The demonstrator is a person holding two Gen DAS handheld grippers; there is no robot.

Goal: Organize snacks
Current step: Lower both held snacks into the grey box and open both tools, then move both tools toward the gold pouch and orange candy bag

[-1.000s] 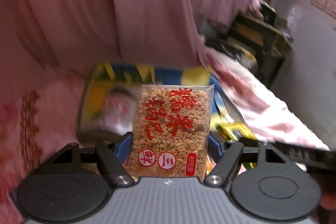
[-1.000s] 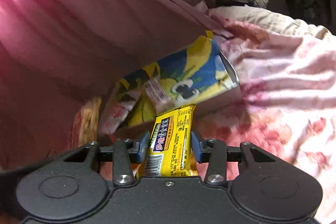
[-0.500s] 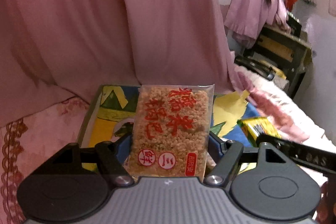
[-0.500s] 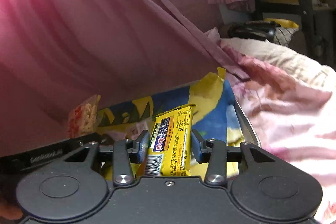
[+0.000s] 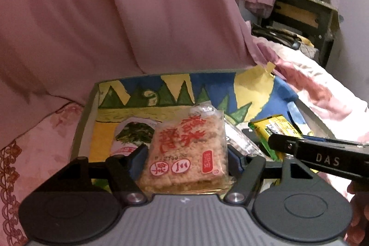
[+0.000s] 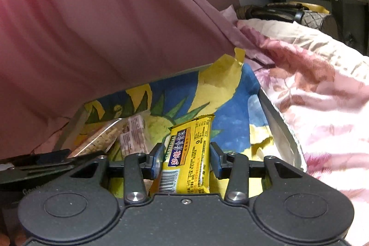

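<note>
Crinkly clear plastic wraps the puffed-rice cake pack [image 5: 188, 146], which the left gripper [image 5: 185, 156] clamps by its two long edges, jaws set wide because the pack is broad. It tips forward and down over a shallow tray [image 5: 84, 121] lined with a painted sheet of blue, yellow and green — held out flat, it seems, so it can be laid among the other snacks.

To the right, the right gripper [image 6: 184, 159] is closed narrowly on a yellow biscuit bar [image 6: 188, 153], gripped low on the wrapper so that most of its length sticks out ahead over the tray's middle. From the left wrist view the same bar [image 5: 274, 128] shows just right of the rice pack, above the right gripper's dark body.

Inside the tray already: a small pink-printed packet [image 6: 133, 137] and a clear bag of pale puffed pieces [image 6: 101, 140] at the left side, in the right wrist view. The tray sits on a pink floral bedspread [image 6: 322, 93], its far rim close under a hanging pink curtain [image 5: 115, 15] — little room beyond, so both snacks probably go down in the near and middle parts.
</note>
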